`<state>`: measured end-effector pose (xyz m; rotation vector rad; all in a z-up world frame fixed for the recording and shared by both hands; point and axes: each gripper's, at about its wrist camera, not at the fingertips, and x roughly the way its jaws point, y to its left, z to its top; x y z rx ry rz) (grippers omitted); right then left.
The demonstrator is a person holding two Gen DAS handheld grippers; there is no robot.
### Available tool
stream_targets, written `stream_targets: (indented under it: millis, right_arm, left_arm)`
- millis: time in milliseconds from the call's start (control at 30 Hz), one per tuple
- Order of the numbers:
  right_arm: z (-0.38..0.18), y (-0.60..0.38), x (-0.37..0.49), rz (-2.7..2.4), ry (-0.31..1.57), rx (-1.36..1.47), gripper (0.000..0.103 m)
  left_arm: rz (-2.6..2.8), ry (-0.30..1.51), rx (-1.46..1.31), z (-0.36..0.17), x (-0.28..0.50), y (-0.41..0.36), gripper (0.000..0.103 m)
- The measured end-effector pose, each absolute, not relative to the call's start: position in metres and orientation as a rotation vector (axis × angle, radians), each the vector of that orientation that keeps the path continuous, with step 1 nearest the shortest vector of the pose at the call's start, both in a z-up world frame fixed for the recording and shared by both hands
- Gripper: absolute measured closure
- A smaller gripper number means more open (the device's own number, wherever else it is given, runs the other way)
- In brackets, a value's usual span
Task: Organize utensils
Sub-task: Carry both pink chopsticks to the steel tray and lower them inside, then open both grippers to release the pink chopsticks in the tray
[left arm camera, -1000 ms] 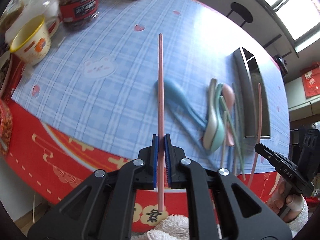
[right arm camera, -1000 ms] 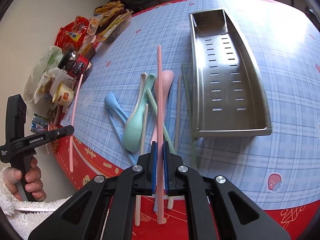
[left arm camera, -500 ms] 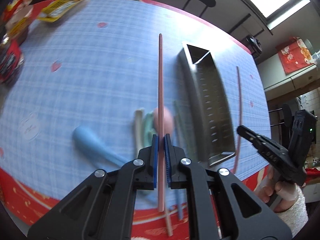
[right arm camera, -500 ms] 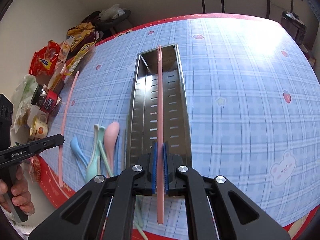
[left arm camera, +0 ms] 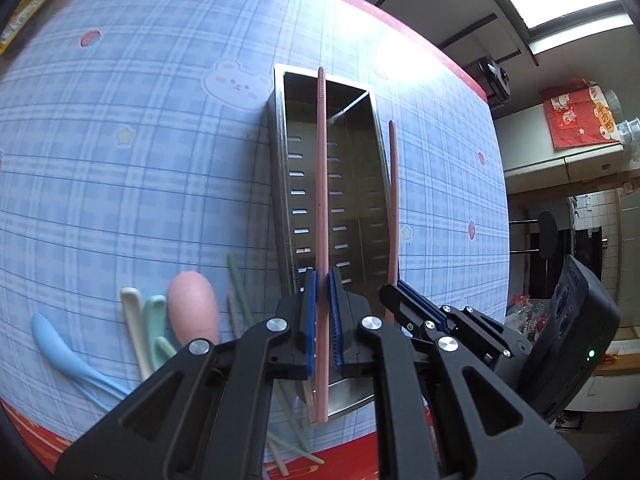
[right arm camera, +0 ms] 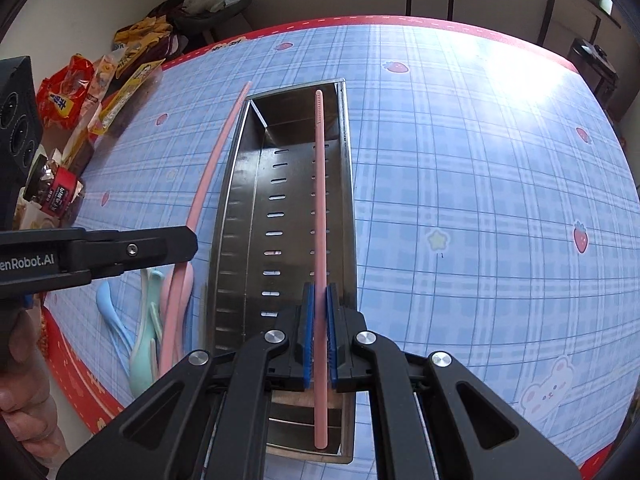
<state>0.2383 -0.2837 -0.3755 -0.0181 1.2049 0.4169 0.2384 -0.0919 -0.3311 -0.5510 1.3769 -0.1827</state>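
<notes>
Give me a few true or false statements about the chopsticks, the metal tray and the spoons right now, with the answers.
1. Each gripper holds a pink chopstick. True: the left gripper and the right gripper each clamp one.
2. The metal tray already holds several spoons. False: only bare slotted metal shows.
3. The spoons lie on the tablecloth beside the tray. True.
4. The right gripper's pink chopstick points across the tray. False: it runs along the tray's length.
</notes>
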Motion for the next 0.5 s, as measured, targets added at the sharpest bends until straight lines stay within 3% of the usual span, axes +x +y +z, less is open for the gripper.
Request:
stream_targets:
  millis: [433,500]
  right_arm:
    - [-0.381,-0.277,0.246,0.424,1.223,-0.017,0.095]
    - [-0.378,-0.278,0.246,0.421,1.21,-0.019,0.091]
  left_arm:
    - [-0.173,1.411,-0.606,-0.358,0.26,-0.107,0.092]
    - [-0.187,1.399,-0.617,-0.355,0.26,-0.104,0.086]
